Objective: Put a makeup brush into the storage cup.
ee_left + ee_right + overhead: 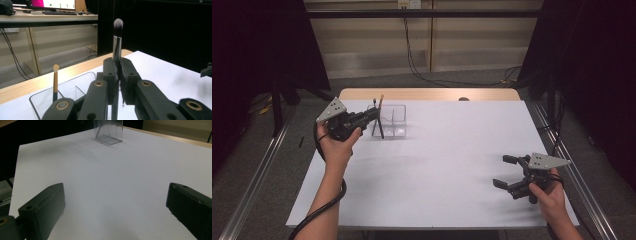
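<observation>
White tabletop (pixel 447 165); left gripper (pixel 117 75) clamps makeup brush (pixel 117 40); label, seemingly none.

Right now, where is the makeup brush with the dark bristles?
The makeup brush stands upright, clamped in the left hand-held gripper at the far left of the table, beside the clear organizer that holds a yellow-tipped brush.

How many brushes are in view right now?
2: a dark makeup brush clamped upright in the left gripper, and a smaller gold-handled brush standing in the clear organizer. None seems hidden.
</observation>
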`<action>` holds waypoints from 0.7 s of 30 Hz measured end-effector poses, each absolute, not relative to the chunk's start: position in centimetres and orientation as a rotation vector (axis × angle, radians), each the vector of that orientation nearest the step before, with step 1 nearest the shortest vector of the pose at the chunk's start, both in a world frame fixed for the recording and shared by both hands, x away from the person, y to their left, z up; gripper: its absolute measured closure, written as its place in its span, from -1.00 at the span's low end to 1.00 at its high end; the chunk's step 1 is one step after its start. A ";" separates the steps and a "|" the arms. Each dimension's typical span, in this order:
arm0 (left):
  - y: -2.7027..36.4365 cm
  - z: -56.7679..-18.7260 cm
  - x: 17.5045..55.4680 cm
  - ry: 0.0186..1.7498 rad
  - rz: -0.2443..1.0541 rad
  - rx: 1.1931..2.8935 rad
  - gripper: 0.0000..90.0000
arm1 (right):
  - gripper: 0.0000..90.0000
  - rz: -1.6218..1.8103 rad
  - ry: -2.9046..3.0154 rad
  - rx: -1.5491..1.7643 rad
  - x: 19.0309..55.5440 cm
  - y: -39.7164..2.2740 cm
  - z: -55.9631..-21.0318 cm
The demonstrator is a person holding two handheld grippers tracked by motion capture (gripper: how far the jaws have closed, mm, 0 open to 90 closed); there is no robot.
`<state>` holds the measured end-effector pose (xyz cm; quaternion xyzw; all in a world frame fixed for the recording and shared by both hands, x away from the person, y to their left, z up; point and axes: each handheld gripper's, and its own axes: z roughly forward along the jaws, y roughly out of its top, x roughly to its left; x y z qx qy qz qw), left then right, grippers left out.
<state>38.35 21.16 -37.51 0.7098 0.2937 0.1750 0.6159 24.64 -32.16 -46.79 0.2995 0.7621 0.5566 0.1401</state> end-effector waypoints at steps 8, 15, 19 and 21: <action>21.5 -36.9 39.1 0.689 0.420 1.642 0.86 | -0.96 1.604 2.194 0.863 24.6 -32.3 -46.7; 21.7 -36.4 39.7 0.698 0.434 1.641 0.86 | -0.96 1.605 2.195 0.864 24.5 -32.4 -46.7; 21.8 -36.1 40.0 0.705 0.439 1.637 0.86 | -0.96 1.603 2.200 0.863 24.5 -32.5 -46.7; 21.9 -36.0 40.1 0.701 0.444 1.644 0.86 | -0.96 1.599 2.196 0.861 24.5 -32.5 -46.7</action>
